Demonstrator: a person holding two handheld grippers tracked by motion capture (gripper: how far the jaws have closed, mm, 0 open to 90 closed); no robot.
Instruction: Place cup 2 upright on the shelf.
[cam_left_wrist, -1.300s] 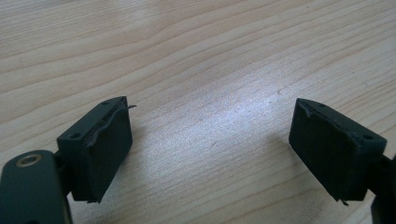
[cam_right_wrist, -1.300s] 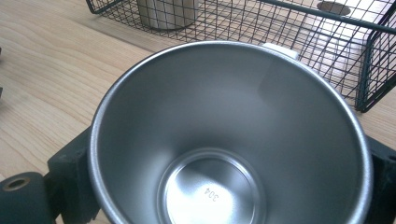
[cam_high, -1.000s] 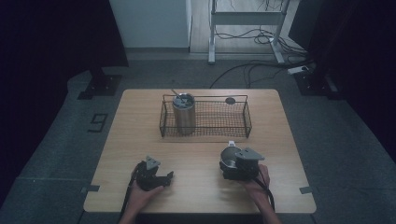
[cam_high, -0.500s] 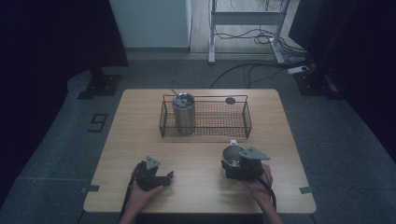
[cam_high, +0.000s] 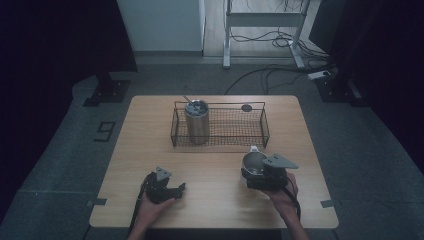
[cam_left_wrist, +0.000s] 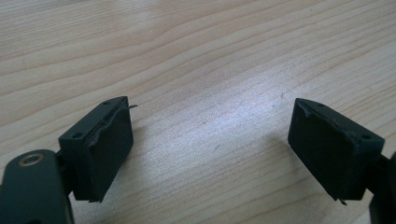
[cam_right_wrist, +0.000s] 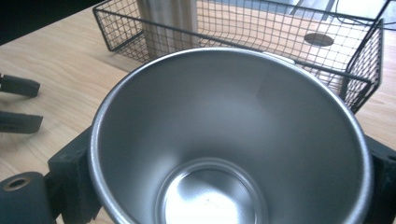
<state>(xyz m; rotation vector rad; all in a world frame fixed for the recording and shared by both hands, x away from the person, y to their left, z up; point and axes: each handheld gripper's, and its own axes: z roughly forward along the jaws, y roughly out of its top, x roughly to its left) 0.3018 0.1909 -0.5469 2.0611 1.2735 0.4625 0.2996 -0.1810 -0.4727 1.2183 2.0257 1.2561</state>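
Cup (cam_right_wrist: 229, 140) hides right tongs (cam_right_wrist: 229, 186) pads; base cut off.

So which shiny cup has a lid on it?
The tall steel tumbler standing in the left end of the wire basket has a lid on. The other steel cup, gripped in the right claw, is open, with nothing inside.

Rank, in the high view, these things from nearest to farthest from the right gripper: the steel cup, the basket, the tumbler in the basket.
1. Steel cup: held in the right gripper.
2. Basket: just beyond, mid-table.
3. Tumbler: basket's left end.
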